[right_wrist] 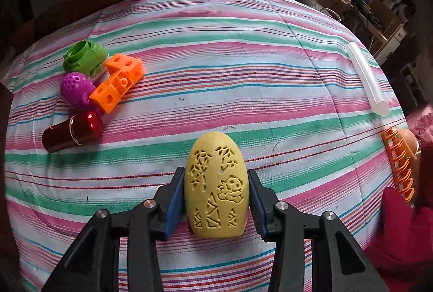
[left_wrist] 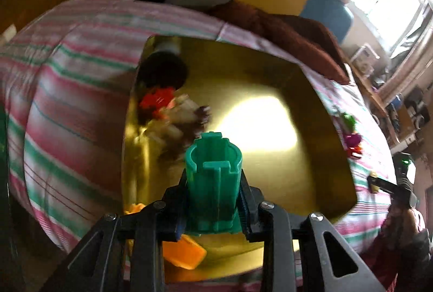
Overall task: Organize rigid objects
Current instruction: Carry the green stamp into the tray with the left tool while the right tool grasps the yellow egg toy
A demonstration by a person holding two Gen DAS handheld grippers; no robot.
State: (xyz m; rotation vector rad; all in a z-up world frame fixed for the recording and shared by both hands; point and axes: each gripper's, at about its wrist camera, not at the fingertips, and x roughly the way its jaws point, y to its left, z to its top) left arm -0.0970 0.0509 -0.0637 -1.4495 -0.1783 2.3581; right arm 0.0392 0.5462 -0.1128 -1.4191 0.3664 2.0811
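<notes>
The left gripper (left_wrist: 213, 200) clamps a green tube (left_wrist: 213, 178) over the gold tray (left_wrist: 311, 156); dropped early, it could strike toys at ten o'clock. The right gripper (right_wrist: 216, 200) pinches a yellow egg (right_wrist: 216, 186) on the bedspread (right_wrist: 230, 75).

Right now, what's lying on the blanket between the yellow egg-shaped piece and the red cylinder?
Nothing. In the right wrist view, only bare striped blanket separates the yellow egg-shaped piece from the red cylinder.
</notes>
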